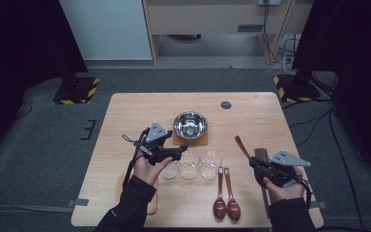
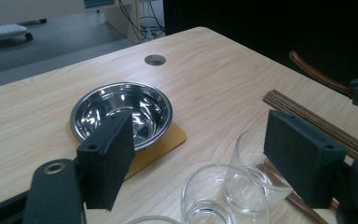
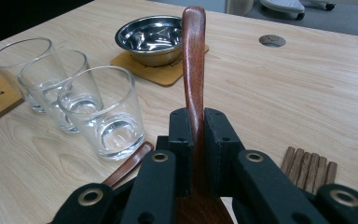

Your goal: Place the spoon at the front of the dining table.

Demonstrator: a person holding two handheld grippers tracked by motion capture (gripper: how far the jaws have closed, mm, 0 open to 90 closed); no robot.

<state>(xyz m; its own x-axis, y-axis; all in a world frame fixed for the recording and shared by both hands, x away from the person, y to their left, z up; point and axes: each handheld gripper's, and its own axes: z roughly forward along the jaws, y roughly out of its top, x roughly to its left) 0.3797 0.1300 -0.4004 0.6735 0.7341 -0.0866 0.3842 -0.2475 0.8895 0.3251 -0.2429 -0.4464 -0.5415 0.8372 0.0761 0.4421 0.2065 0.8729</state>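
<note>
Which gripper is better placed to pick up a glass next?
Left. The left gripper is open, right beside the glasses. The right gripper is shut on a spoon.

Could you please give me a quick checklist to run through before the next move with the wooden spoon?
1. Right gripper shut on wooden spoon: ok.
2. Spoon handle lifted off the table: ok.
3. Left gripper open, nothing between its jaws: ok.
4. Steel bowl sitting on its coaster: ok.
5. Three glasses upright in a row: ok.
6. How firm the grip on the spoon is: cannot tell.
</note>
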